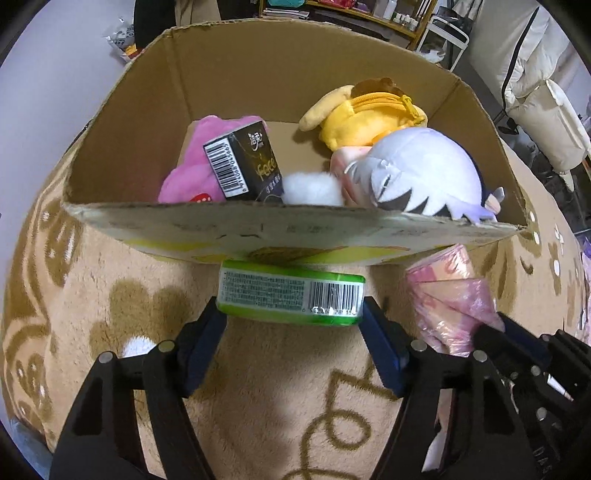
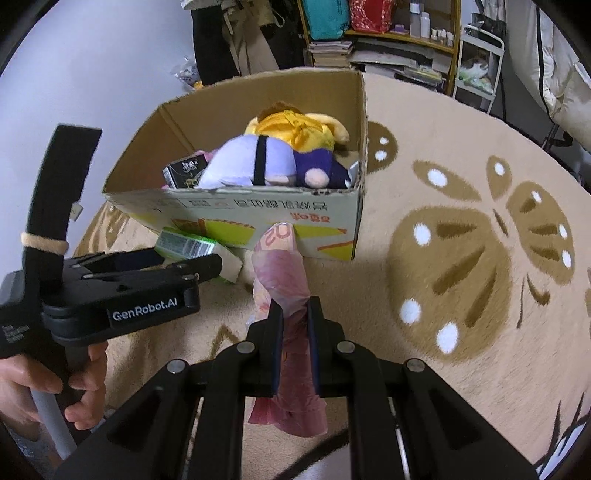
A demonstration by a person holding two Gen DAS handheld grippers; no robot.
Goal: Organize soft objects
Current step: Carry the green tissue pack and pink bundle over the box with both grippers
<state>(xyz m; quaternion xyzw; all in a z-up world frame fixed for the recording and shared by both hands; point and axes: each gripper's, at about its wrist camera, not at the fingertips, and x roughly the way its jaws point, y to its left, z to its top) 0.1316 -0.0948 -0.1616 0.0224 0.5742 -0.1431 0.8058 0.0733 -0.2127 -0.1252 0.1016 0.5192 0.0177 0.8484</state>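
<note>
A tan rug with brown flower patterns and white dots covers the floor. Behind it stands a wooden shelf holding bottles and bags, with stacked books below and a white wire rack beside it

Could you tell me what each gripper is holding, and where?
Left gripper: green pack, clamped by its short ends. Right gripper: pink plastic-wrapped pack, pinched across its near half.
</note>
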